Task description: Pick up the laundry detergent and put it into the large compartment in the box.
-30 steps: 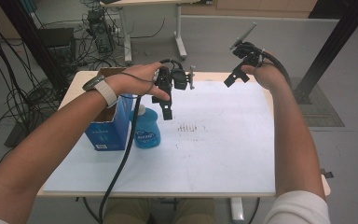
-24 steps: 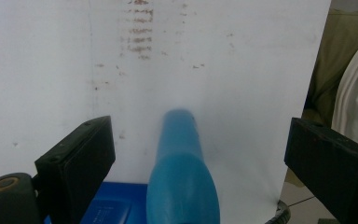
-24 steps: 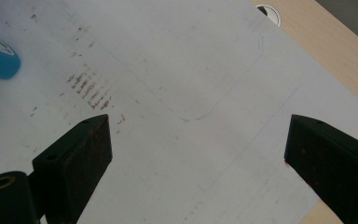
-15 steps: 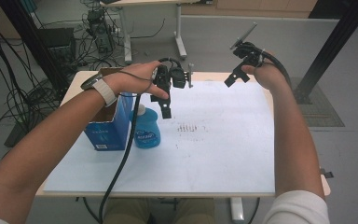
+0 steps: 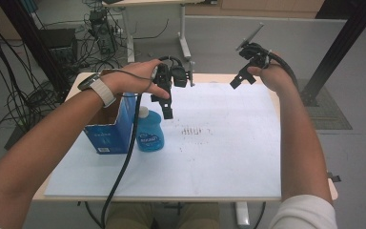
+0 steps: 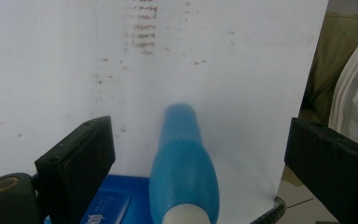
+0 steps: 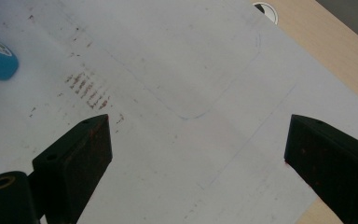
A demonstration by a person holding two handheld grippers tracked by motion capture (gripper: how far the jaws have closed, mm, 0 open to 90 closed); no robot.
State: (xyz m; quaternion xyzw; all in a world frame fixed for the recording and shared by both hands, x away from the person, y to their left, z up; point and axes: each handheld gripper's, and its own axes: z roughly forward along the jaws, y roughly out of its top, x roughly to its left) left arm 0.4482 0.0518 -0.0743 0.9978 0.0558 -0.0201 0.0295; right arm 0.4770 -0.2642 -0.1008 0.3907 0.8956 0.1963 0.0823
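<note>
— Where is the bottle?

— It stands just beside the blue box. My left gripper hangs over the bottle, jaws wide apart. I think I'm lining up.

— And next?

— Go down and squeeze. My right gripper waits far from the bottle, jaws wide too.

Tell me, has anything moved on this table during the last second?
Nothing visibly changed. The left gripper hangs open above the blue bottle, the right gripper open over the far edge, and the blue box stands beside the bottle as before.
</note>
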